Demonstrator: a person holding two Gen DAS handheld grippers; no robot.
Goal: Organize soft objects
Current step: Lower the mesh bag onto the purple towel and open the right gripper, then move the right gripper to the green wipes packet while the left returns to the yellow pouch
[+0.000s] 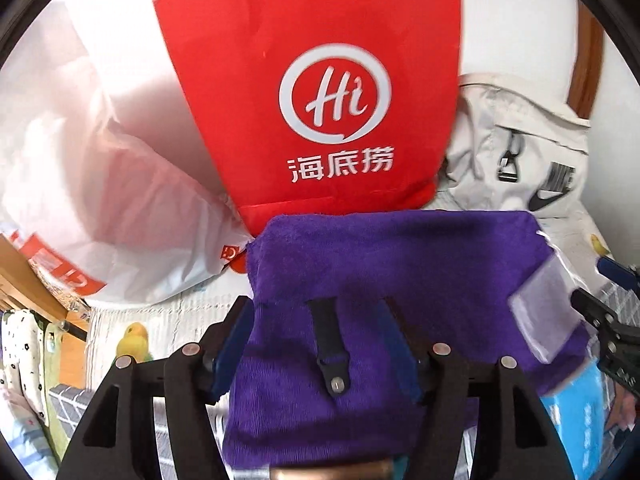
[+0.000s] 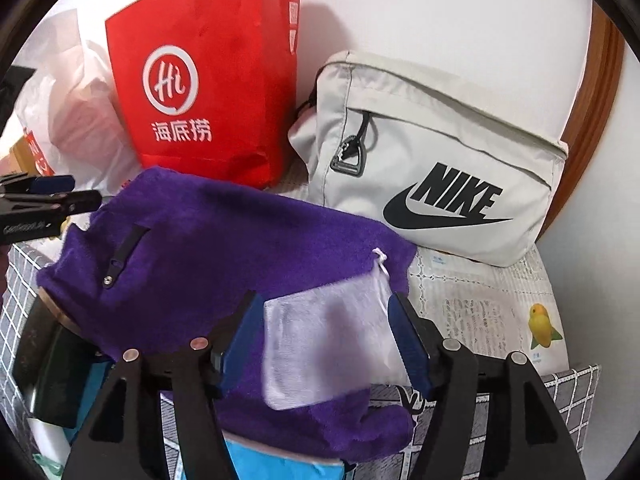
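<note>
A folded purple towel (image 1: 400,256) with a black strap loop (image 1: 330,344) lies draped over a pile in front of me. A small white mesh pouch (image 2: 328,340) with a drawstring rests on the towel's right part. My left gripper (image 1: 318,308) is open, its blue pads apart over the towel's near edge around the strap loop. My right gripper (image 2: 322,300) is open too, and the pouch lies between its blue pads without being pinched. The right gripper's black tip (image 1: 600,320) shows at the edge of the left wrist view. The left gripper (image 2: 52,200) shows at the far left of the right wrist view.
A red paper bag (image 2: 208,80) stands against the white wall behind the towel, with a white plastic bag (image 2: 68,120) to its left and a beige Nike bag (image 2: 440,168) to its right. A blue box (image 2: 280,464) sits under the towel. A printed sheet (image 2: 480,308) and a checked cloth (image 2: 568,392) cover the surface.
</note>
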